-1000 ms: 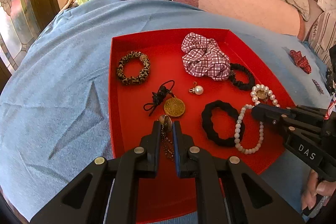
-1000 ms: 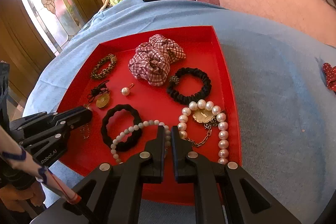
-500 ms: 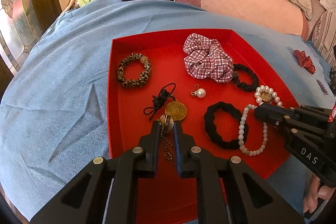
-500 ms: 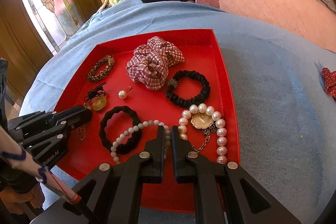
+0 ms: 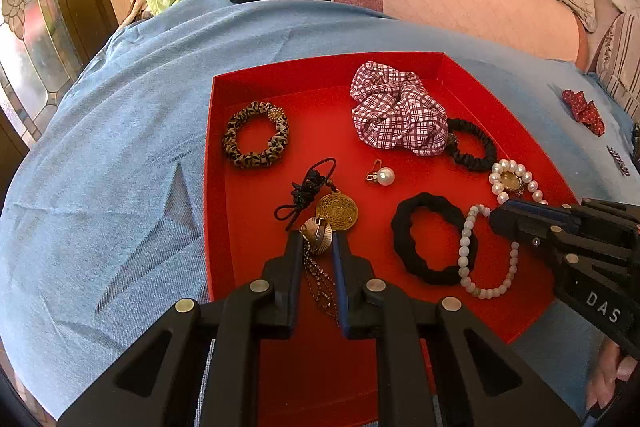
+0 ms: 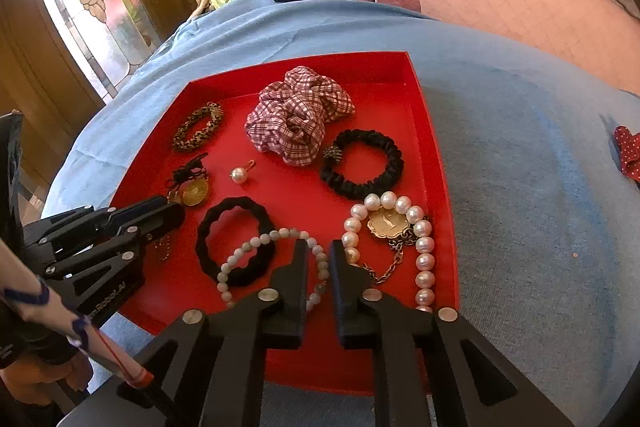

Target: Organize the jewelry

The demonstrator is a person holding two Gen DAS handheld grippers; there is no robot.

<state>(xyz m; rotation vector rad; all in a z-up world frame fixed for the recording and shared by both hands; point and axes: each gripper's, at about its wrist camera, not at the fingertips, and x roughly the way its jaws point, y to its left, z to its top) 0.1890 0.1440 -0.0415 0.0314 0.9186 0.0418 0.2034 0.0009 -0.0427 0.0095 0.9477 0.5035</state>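
A red tray (image 5: pixel 216 187) on a blue cloth holds jewelry and hair ties. My left gripper (image 5: pixel 317 237) stands over a shell-shaped earring with dangling chains (image 5: pixel 316 233), jaws narrowly apart on either side of it; it also shows in the right wrist view (image 6: pixel 176 217). My right gripper (image 6: pixel 318 247) is narrowly open above a pale bead bracelet (image 6: pixel 256 247), which overlaps a black hair tie (image 6: pixel 236 239). A large pearl bracelet with a gold charm (image 6: pixel 390 223) lies to the right of it.
In the tray also lie a plaid scrunchie (image 5: pixel 396 115), a leopard scrunchie (image 5: pixel 256 141), a black scrunchie (image 5: pixel 474 149), a gold medallion on black cord (image 5: pixel 336 211) and a pearl earring (image 5: pixel 384 177). A red dotted bow (image 5: pixel 582 111) lies on the cloth at right.
Both grippers have opened a little. The left gripper has moved slightly forward around the shell earring. The right gripper has drawn back a little over the bead bracelet.
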